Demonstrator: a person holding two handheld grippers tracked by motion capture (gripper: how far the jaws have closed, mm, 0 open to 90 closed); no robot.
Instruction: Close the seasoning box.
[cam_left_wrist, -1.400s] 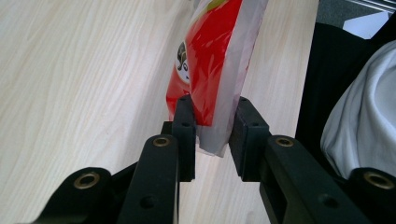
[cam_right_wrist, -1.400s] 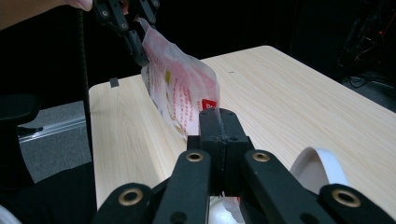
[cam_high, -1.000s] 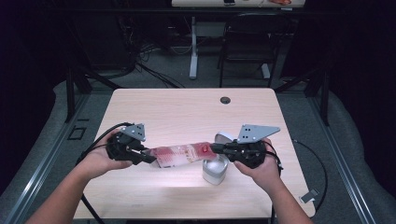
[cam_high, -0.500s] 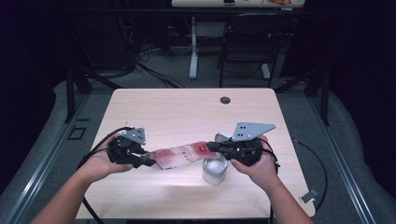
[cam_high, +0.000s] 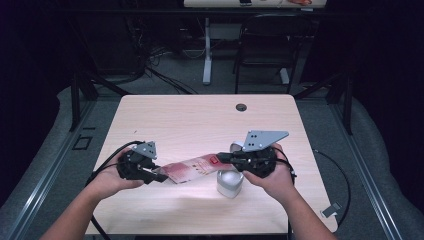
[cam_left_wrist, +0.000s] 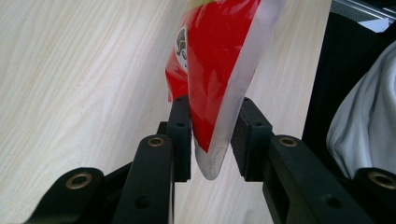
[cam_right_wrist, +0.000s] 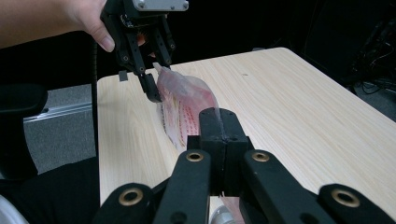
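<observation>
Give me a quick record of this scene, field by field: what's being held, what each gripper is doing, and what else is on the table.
held item: red and clear plastic pouch, stretched between both grippers above the table
left gripper: fingers apart, have just been opening, pouch corner between them
right gripper: shut on the pouch's other end
other item: metal cup below the right gripper
table feature: dark round hole near the far edge

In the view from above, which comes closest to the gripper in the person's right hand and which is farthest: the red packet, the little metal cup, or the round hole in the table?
From the right gripper:
1. Red packet: pinched in its jaws, stretching left.
2. Metal cup: just below it, toward the table's near edge.
3. Round hole: farthest, by the table's far edge.
</observation>
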